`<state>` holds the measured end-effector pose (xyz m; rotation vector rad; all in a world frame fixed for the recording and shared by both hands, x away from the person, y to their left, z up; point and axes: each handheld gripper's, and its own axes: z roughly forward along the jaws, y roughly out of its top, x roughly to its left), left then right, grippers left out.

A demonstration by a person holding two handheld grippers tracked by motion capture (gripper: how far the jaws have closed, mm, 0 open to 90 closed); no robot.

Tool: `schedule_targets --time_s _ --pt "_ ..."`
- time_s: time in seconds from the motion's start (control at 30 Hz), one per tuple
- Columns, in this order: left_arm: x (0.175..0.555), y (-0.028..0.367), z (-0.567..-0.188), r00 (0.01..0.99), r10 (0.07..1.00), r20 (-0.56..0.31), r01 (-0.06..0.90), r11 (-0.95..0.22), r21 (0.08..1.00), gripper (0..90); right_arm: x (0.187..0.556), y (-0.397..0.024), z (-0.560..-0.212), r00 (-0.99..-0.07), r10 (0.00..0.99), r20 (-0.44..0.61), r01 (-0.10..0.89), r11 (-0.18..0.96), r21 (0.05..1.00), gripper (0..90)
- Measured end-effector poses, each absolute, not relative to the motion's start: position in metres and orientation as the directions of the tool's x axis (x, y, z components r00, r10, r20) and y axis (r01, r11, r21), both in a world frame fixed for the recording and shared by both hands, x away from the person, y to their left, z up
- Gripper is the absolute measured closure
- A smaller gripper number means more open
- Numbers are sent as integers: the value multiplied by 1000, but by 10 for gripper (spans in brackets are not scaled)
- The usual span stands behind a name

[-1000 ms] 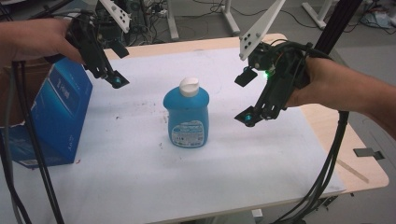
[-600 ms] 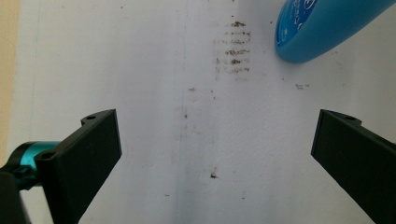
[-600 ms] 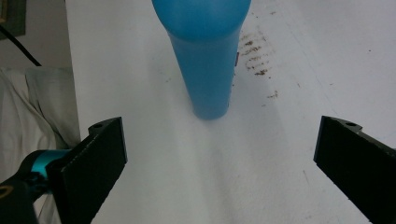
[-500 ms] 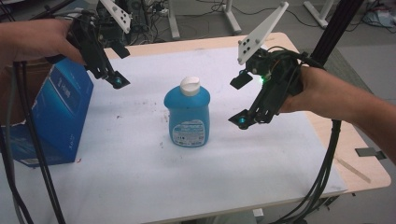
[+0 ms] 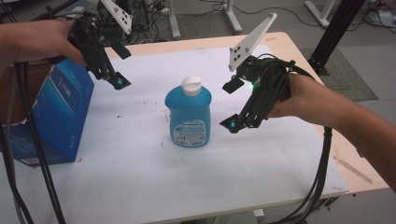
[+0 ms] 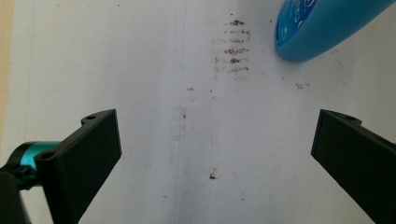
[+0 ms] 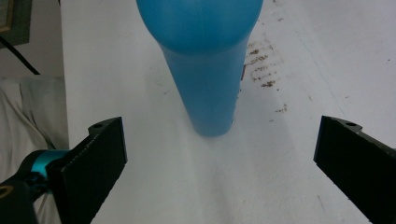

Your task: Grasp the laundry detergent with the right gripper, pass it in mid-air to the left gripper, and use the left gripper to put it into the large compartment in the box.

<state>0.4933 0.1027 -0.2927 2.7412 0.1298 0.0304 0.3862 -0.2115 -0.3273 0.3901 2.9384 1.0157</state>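
Observation:
A blue liquid bottle (image 5: 189, 116) with a white cap (image 5: 191, 86) stands upright mid-table on a white sheet (image 5: 140, 186). My right gripper (image 5: 232, 105) hovers just right of it, open, jaws wide apart and not touching it. In the right gripper view the bottle (image 7: 205, 60) rises straight ahead beyond the open right gripper (image 7: 219, 158). My left gripper (image 5: 120, 66) hangs open above the sheet at the back left, well away from the bottle. In the left gripper view the bottle's base (image 6: 322, 28) sits at the top right, past the empty left gripper (image 6: 215, 154).
A tall blue carton (image 5: 56, 112) stands at the sheet's left edge, under my left hand. Brown smudges (image 6: 233, 46) mark the sheet near the bottle. Bare wooden table (image 5: 327, 93) borders the sheet on the right. Black cables (image 5: 322, 177) hang off the front right.
My right gripper has moved left and slightly down, closing in on the bottle's right side. The left gripper and the bottle have stayed put.

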Motion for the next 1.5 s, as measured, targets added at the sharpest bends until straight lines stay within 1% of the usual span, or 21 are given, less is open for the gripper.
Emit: schedule_targets --time_s 0.83,1.1,1.5 --pt "493 104 -294 995 99 -4 93 -915 394 16 389 -186 -354 -973 218 73 208 703 680 18" --pt "493 105 -295 995 98 -3 91 -915 394 16 390 -184 -360 -973 217 79 210 688 695 18" --pt "493 105 -295 995 98 -4 92 -914 395 16 391 -179 -371 -975 207 84 200 639 743 19"
